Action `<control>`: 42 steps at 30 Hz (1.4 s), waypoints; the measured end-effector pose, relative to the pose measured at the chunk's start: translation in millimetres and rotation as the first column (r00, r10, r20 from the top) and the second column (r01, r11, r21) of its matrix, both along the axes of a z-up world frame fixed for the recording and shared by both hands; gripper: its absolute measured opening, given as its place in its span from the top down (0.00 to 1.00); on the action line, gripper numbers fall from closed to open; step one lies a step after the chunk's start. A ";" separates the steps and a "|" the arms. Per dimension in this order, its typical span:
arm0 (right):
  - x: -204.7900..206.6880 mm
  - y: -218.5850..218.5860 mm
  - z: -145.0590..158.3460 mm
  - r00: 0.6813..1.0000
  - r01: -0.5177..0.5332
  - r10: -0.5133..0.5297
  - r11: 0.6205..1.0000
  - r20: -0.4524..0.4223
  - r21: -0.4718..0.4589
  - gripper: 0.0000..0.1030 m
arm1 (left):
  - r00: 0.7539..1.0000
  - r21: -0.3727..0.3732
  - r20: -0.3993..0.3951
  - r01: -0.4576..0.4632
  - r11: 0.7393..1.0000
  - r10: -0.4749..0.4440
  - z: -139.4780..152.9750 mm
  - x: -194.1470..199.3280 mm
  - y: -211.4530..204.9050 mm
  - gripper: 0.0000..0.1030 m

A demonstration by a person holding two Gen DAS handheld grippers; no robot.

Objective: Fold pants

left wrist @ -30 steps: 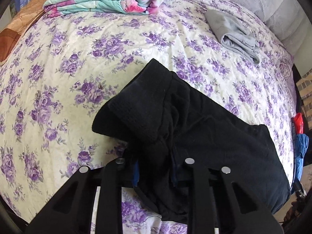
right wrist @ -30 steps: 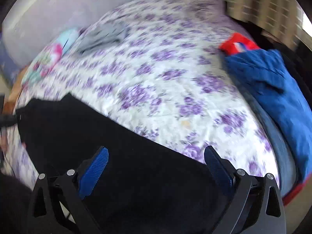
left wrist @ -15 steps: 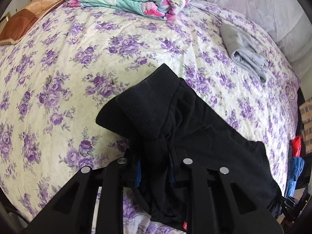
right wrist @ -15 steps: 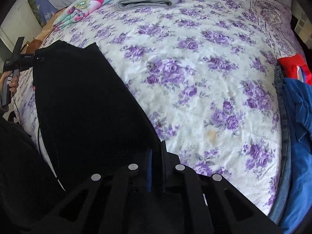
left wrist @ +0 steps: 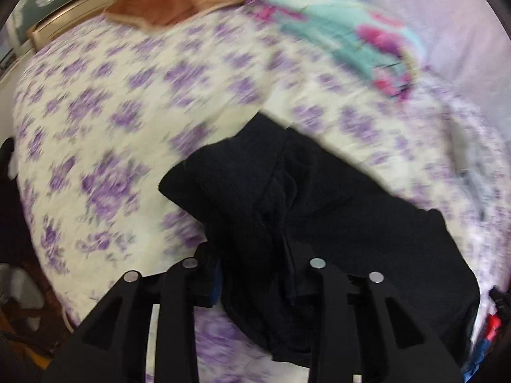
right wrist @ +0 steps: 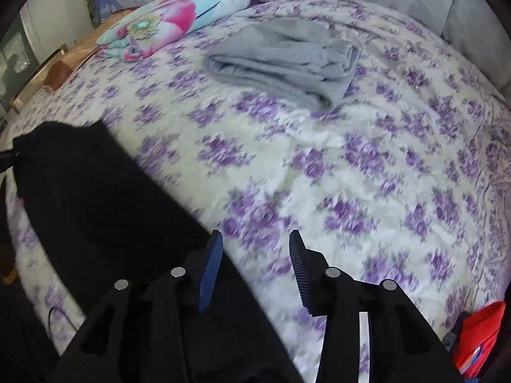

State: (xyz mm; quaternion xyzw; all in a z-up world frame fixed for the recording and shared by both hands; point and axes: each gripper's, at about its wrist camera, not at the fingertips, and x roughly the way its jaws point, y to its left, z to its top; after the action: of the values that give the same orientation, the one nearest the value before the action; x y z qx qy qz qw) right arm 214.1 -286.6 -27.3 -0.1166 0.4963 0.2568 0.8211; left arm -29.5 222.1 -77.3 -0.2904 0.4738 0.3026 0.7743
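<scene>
1. The left gripper is clamped on a bunched fold of the black knit pants; the cloth fills the gap between its black fingers and drapes over them.
2. The right gripper stands parted, its blue ribbed pads apart with only the bedspread showing between them; the left pad lies at the edge of the black pants.
3. The pants lie on the white bedspread with purple flowers, spread toward the near left side in the right wrist view.
4. Farther up the bed rests a folded grey garment, well apart from the pants.
5. Beyond it sits a folded turquoise and pink floral quilt; a red cloth shows at the right edge.
6. The left wrist view is motion-blurred.
</scene>
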 end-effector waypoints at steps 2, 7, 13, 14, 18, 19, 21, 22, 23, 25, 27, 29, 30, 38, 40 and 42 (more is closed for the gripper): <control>-6.4 -8.4 19.6 0.999 0.039 -0.032 0.985 -0.042 0.166 0.59 | 0.998 -0.043 0.056 -0.020 0.999 0.022 4.2 -8.6 2.5 0.70; -77.5 -26.3 39.5 0.989 0.139 -0.121 0.950 -0.082 0.280 0.59 | 0.990 -0.005 0.119 0.078 0.997 -0.077 33.2 -9.7 -11.6 0.70; -193.2 -49.5 9.4 0.923 0.378 -0.337 0.881 -0.185 0.283 0.64 | 0.987 -0.037 0.094 0.138 0.990 -0.134 19.7 -2.2 -8.7 0.70; -207.5 -53.6 -0.4 0.904 0.420 -0.368 0.862 -0.219 0.285 0.64 | 0.986 -0.045 0.085 0.150 0.988 -0.146 16.5 0.4 -7.3 0.70; -240.7 -82.8 -38.4 0.785 0.614 -0.531 0.735 -0.318 0.288 0.64 | 0.981 -0.049 0.050 0.191 0.980 -0.189 9.4 7.0 -4.5 0.70; -244.1 -91.2 -47.4 0.751 0.655 -0.569 0.704 -0.334 0.275 0.64 | 0.979 -0.046 0.042 0.200 0.979 -0.198 8.5 8.5 -4.9 0.70; -247.6 -110.2 -61.7 0.678 0.734 -0.642 0.619 -0.359 0.279 0.64 | 0.978 -0.046 0.034 0.205 0.978 -0.204 8.7 8.0 -5.1 0.70; -250.2 -118.9 -67.2 0.638 0.770 -0.672 0.572 -0.376 0.283 0.63 | 0.978 -0.046 0.033 0.206 0.977 -0.205 9.3 7.6 -4.5 0.69; -250.9 -127.7 -72.7 0.602 0.799 -0.691 0.519 -0.400 0.305 0.63 | 0.978 -0.045 0.029 0.209 0.977 -0.208 9.9 7.1 -5.2 0.68; -247.9 -140.0 -80.4 0.541 0.837 -0.722 0.414 -0.430 0.358 0.63 | 0.977 -0.038 0.024 0.213 0.976 -0.212 10.5 5.5 -6.4 0.66; -237.6 -142.8 -85.3 0.520 0.845 -0.721 0.353 -0.458 0.402 0.54 | 0.976 -0.028 0.013 0.216 0.976 -0.216 9.5 4.4 -7.9 0.66; -228.4 -141.2 -85.0 0.524 0.837 -0.731 0.347 -0.437 0.423 0.52 | 0.976 -0.021 0.003 0.218 0.976 -0.218 7.5 3.8 -8.2 0.66; -224.5 -140.3 -81.3 0.530 0.831 -0.747 0.364 -0.402 0.420 0.75 | 0.976 -0.021 -0.001 0.217 0.976 -0.217 6.6 3.5 -7.8 0.66; -202.1 -201.9 -42.9 0.578 0.814 -0.765 0.516 -0.284 0.268 0.89 | 0.982 -0.053 0.020 0.187 0.981 -0.186 3.6 -4.6 -0.3 0.66; -201.9 -205.5 -46.4 0.571 0.821 -0.761 0.532 -0.309 0.207 0.69 | 0.983 -0.043 0.006 0.186 0.982 -0.186 0.6 -4.8 -1.8 0.66; -211.2 -206.8 -41.6 0.565 0.824 -0.745 0.489 -0.356 0.286 0.65 | 0.985 -0.051 0.010 0.173 0.984 -0.173 0.1 -7.3 -0.4 0.65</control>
State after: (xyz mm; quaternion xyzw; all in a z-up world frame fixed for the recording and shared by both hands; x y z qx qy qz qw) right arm 2.9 -493.3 -68.8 0.3276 0.4995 -0.0373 0.8011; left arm -36.8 221.7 -77.2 -0.2689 0.5027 0.2211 0.7913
